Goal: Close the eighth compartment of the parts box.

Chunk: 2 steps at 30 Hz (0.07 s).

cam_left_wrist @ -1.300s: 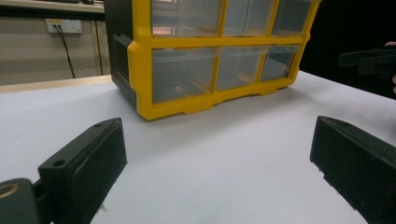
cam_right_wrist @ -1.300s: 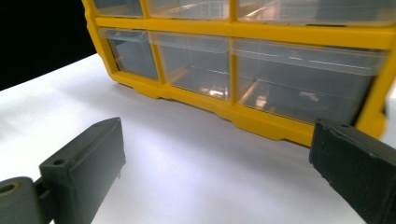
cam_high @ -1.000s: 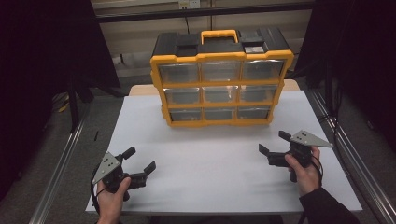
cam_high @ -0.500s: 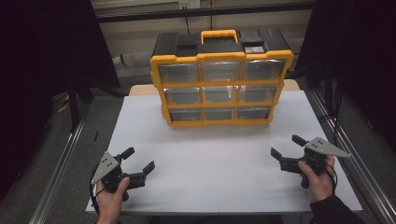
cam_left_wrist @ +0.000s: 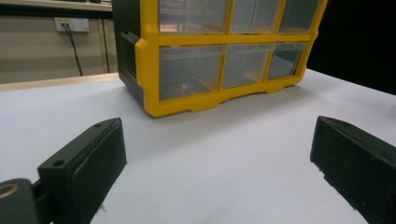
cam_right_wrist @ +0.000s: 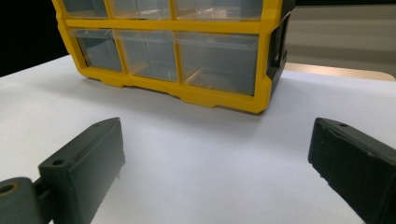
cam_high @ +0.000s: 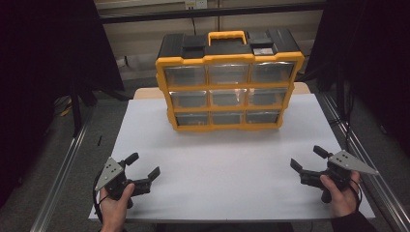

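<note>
A yellow and black drawer organizer (cam_high: 227,82) with clear drawers and a yellow handle stands upright at the back middle of the white table (cam_high: 227,164). My left gripper (cam_high: 143,165) rests near the front left corner, open and holding nothing. My right gripper (cam_high: 308,158) sits near the front right edge, also open and holding nothing. In the left gripper view the organizer (cam_left_wrist: 219,56) stands ahead beyond the wide-apart jaws. The right gripper view has the organizer (cam_right_wrist: 182,51) ahead and to the left, its lower drawers shut.
Metal rails (cam_high: 63,169) run along both sides of the table. A wall socket (cam_left_wrist: 71,24) with a cable sits on the back wall. Dark surroundings flank the table.
My right gripper has moved back toward the front right corner of the table. My left gripper has stayed in place.
</note>
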Tool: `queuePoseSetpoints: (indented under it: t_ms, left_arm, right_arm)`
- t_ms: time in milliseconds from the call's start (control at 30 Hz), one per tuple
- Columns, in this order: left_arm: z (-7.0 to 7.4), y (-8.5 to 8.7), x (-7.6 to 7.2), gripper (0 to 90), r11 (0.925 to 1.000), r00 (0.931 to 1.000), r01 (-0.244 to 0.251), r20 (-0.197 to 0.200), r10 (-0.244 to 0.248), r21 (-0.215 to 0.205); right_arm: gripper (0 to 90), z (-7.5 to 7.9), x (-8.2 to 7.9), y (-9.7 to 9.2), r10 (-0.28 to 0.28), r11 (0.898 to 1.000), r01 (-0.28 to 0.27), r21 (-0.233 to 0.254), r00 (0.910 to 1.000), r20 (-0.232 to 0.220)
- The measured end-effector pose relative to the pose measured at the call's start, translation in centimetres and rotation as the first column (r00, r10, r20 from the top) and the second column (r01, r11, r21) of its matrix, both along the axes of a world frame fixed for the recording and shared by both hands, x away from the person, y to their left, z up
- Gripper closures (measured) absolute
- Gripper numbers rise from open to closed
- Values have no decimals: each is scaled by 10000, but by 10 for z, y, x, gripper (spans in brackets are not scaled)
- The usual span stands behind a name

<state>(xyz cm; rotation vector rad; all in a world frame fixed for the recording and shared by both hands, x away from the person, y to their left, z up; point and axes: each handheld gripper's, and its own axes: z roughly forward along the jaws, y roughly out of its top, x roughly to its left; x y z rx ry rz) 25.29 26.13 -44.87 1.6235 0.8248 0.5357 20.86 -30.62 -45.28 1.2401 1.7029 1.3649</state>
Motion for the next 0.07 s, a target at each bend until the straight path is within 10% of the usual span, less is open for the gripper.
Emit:
queuePoseSetpoints:
  t_ms: [67]
  left_arm:
    - [-1,0,1,34,10000,10000,20,-52,-20,59]
  right_arm:
    - [27,-1,1,1,59,9999,-59,-102,10000,-24]
